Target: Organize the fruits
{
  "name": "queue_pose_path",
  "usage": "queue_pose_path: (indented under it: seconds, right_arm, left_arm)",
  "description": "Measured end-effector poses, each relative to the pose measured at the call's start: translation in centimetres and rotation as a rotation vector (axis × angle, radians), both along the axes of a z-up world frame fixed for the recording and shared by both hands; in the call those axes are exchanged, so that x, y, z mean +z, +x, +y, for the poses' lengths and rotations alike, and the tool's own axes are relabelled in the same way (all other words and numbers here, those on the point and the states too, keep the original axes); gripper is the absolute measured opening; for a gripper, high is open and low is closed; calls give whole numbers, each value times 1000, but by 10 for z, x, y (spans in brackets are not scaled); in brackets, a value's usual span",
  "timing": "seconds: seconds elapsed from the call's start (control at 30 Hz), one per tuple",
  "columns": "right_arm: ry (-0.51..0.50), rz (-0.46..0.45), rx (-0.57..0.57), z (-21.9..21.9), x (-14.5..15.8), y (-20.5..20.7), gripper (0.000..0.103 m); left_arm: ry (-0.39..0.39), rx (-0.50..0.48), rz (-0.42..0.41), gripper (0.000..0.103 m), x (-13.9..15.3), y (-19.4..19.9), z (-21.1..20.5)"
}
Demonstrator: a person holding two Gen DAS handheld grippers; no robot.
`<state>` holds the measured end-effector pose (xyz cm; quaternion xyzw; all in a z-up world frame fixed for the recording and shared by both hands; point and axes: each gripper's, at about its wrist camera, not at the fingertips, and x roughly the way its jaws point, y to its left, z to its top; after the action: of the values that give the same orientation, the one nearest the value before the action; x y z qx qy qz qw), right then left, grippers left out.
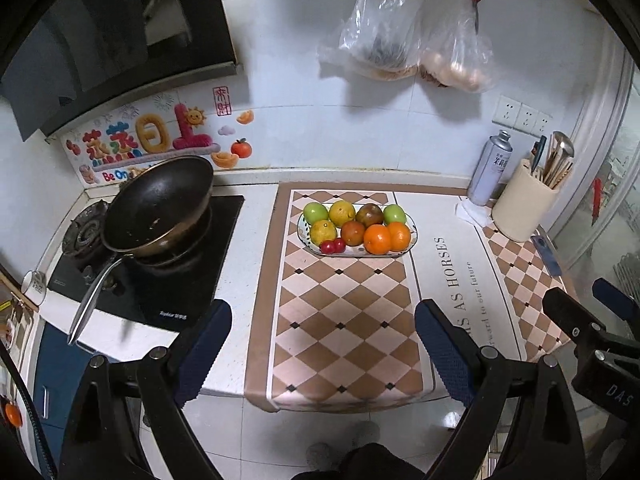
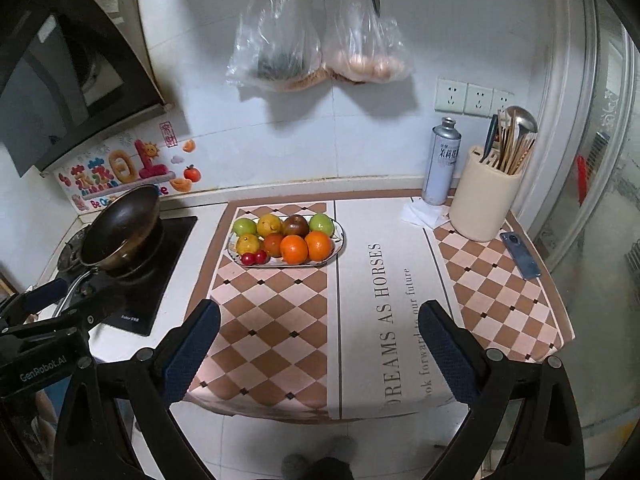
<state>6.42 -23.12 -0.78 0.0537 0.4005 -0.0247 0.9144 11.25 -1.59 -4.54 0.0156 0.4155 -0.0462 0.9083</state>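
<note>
On the checked mat [image 1: 340,320], the fruit plate [image 1: 413,236] lies well beyond both wide-open, empty tools [image 1: 322,350] [image 2: 320,348].

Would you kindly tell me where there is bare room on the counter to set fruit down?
Free: checkered mat in front of the plate, and the lettered strip beside it. Crowded: the back right corner, around the spray can, utensil holder and phone.
</note>
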Motion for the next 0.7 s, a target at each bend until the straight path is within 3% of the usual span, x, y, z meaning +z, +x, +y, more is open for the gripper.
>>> queue_pose_path:
  seconds: [0.4,0.7]
  right_arm:
    - [13,-23,46,-3,23,-29,102]
    - [25,-7,45,-17,17,-11,102]
  left_arm:
    - [-7,23,-32,94,16,-33,-8]
    - [0,25,-21,94,12,-22,-22]
